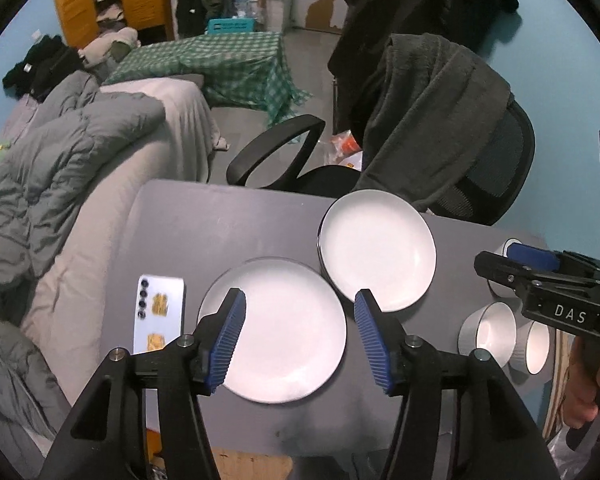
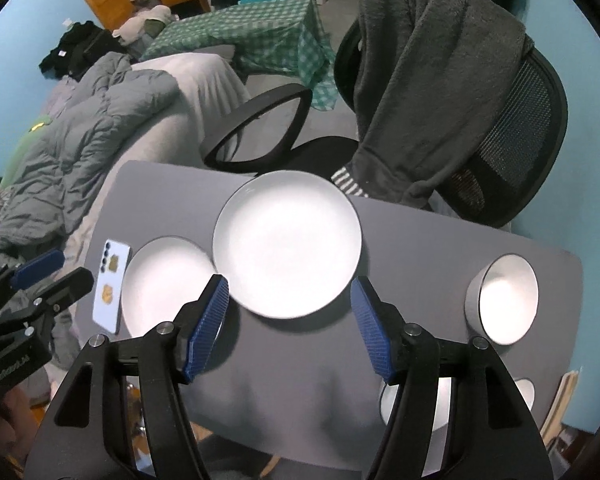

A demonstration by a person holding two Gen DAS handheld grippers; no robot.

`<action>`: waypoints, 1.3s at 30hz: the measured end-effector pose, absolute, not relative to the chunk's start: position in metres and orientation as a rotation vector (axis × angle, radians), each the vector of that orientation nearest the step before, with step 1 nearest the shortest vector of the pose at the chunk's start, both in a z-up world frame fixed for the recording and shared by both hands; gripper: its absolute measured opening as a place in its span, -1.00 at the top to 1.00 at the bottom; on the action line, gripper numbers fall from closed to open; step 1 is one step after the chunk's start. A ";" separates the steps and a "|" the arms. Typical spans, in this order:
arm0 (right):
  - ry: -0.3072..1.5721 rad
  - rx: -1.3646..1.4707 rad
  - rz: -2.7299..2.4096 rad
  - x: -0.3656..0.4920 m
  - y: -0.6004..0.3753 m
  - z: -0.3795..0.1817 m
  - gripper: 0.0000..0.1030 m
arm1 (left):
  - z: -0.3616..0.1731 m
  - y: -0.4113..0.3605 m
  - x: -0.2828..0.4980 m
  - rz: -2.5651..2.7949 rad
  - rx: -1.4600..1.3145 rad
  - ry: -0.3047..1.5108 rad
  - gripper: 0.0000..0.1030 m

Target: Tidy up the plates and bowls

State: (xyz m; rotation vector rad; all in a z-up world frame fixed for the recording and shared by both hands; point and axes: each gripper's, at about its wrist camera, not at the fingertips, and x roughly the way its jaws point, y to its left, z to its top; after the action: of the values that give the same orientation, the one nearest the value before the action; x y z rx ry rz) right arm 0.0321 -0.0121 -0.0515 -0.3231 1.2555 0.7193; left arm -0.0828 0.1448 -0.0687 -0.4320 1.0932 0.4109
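Observation:
Two white plates lie side by side on the grey table (image 1: 204, 232): a near plate (image 1: 276, 332) and a far plate (image 1: 378, 248). My left gripper (image 1: 300, 296) hangs open above the near plate, holding nothing. In the right wrist view the far plate (image 2: 288, 244) sits ahead, with the other plate (image 2: 164, 284) to its left. My right gripper (image 2: 289, 282) is open and empty above the far plate's near rim. White bowls (image 1: 490, 332) stand at the table's right end; one bowl (image 2: 504, 300) is in full view and another bowl (image 2: 440, 400) is partly hidden behind a finger.
A phone (image 1: 160, 316) lies face down near the table's left edge. A black office chair (image 2: 520, 140) draped with a dark fleece stands behind the table. A bed with a grey duvet (image 1: 68, 160) runs along the left.

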 end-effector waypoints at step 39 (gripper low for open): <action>1.319 -0.405 0.739 -0.051 -0.001 -0.102 -0.23 | -0.144 0.205 -0.157 0.461 -0.476 1.123 -0.36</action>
State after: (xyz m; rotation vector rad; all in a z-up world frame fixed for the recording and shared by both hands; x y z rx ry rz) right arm -0.0509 -0.0014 -0.1016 -0.4050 1.3190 0.7390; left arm -0.1566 0.2051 -0.1437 -0.4762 1.1225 0.4608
